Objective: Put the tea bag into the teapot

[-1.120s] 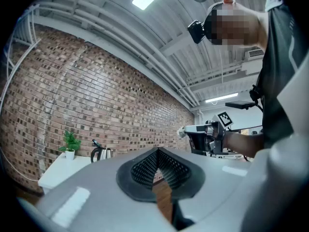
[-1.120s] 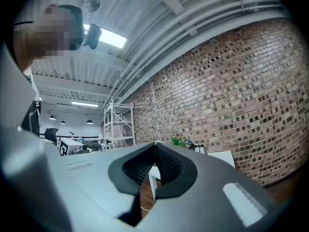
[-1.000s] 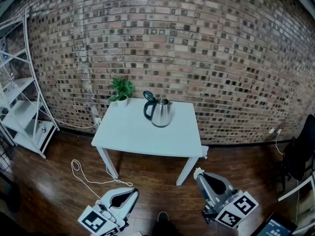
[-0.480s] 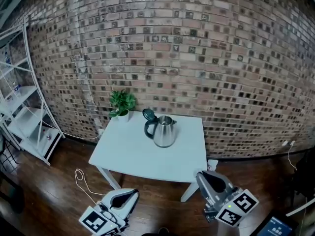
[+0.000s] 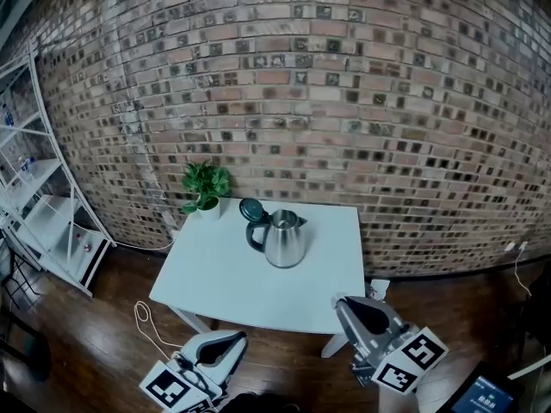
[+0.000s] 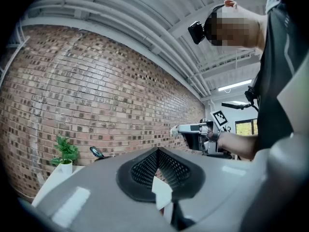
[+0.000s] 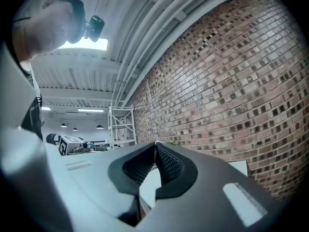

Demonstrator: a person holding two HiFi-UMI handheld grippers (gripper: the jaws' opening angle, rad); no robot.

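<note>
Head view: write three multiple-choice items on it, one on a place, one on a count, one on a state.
1. Where on the table does the potted plant stand?
A. The near right corner
B. The far left corner, by the brick wall
C. The middle

2. How many things stand on the table?
A. Two
B. Four
C. None

3. How is the lid of the teapot?
A. Shut on the pot
B. Lying on the floor
C. Flipped open, still on the pot by the handle

Answers:
1 B, since the plant sits at the table's far left corner against the wall.
2 A, since only the plant and the teapot stand on the white top.
3 C, since the dark lid stands up above the handle and the pot's mouth is uncovered.
</note>
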